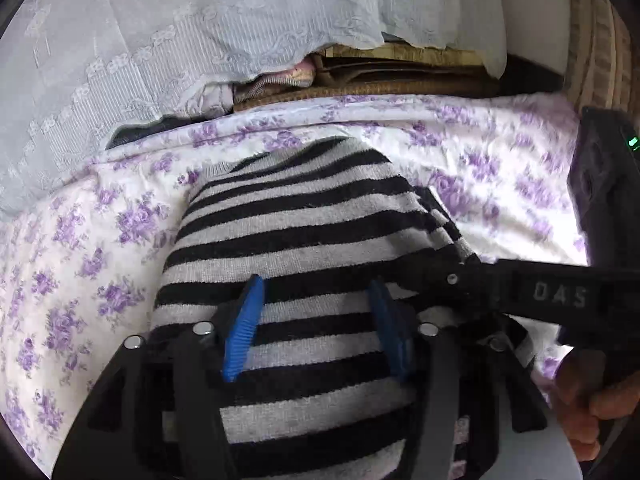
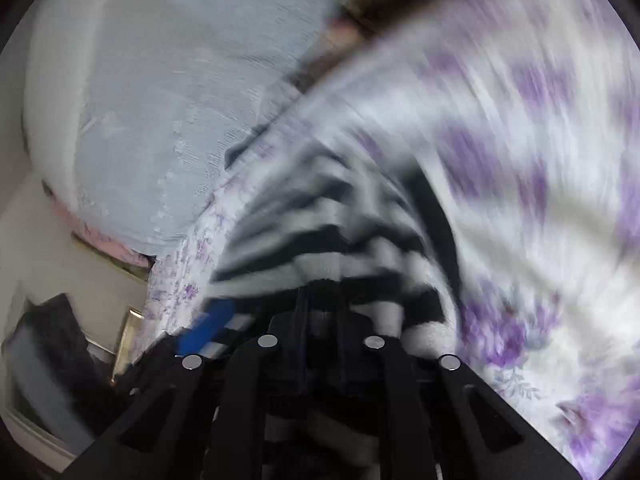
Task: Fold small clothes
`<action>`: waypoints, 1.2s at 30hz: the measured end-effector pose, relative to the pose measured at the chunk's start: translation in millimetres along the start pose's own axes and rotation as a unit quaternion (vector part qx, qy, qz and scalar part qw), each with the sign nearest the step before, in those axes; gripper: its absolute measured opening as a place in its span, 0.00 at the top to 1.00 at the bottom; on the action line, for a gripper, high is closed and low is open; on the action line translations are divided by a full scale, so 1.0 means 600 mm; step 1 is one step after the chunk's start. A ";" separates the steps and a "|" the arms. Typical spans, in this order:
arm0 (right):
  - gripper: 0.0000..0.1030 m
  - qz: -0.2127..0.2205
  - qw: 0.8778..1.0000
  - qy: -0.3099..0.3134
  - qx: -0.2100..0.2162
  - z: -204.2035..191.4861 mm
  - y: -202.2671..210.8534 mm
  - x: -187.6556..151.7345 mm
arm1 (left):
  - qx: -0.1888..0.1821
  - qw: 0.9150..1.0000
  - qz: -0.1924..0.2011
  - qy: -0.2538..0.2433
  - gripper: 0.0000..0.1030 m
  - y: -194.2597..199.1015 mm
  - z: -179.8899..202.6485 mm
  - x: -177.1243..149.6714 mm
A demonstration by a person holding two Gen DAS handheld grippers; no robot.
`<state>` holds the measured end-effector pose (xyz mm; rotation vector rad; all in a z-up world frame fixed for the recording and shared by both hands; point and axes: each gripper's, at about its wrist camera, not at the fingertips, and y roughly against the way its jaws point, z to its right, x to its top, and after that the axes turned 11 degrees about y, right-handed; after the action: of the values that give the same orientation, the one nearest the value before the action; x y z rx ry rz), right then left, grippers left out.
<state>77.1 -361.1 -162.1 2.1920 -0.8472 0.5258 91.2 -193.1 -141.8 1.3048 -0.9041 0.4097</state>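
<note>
The left gripper [image 1: 316,320] has its jaws standing partly apart, the two blue pads [image 1: 244,328] straddling the striped knit top [image 1: 304,220] without visibly pinching it, so nothing is gripped there as far as the left wrist view shows. The right gripper [image 2: 322,312] has its jaws drawn together; dark fabric sits at their tips, but heavy blur in the right wrist view hides whether cloth is caught between them. In the left wrist view that gripper's black arm crosses in from 3 o'clock, a hand [image 1: 588,396] on it at 4 o'clock. The top lies bunched on the floral bedsheet [image 1: 80,240], running from the jaws toward 12 o'clock. It looks light, soft and limp, likely to sag and slide rather than hold a crease; a hem or side edge seems the best hold. A pale lace cloth [image 1: 160,40] lies beyond at 11 o'clock.
</note>
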 end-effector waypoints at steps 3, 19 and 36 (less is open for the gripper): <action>0.88 -0.004 0.999 0.033 -0.021 -0.024 0.002 0.002 | -0.031 0.999 -0.012 0.018 0.49 0.012 -0.023 0.010; 0.70 0.025 0.994 0.110 0.002 -0.133 0.036 0.012 | 0.014 0.999 0.004 0.050 0.22 0.032 -0.102 -0.021; 0.60 0.036 0.995 0.093 -0.007 -0.142 0.015 0.036 | 0.010 0.998 0.006 0.064 0.21 0.035 -0.114 -0.028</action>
<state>76.5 -311.0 -89.1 2.0677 -0.8279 0.7437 89.0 -120.0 -140.7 1.2767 -0.8012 0.5065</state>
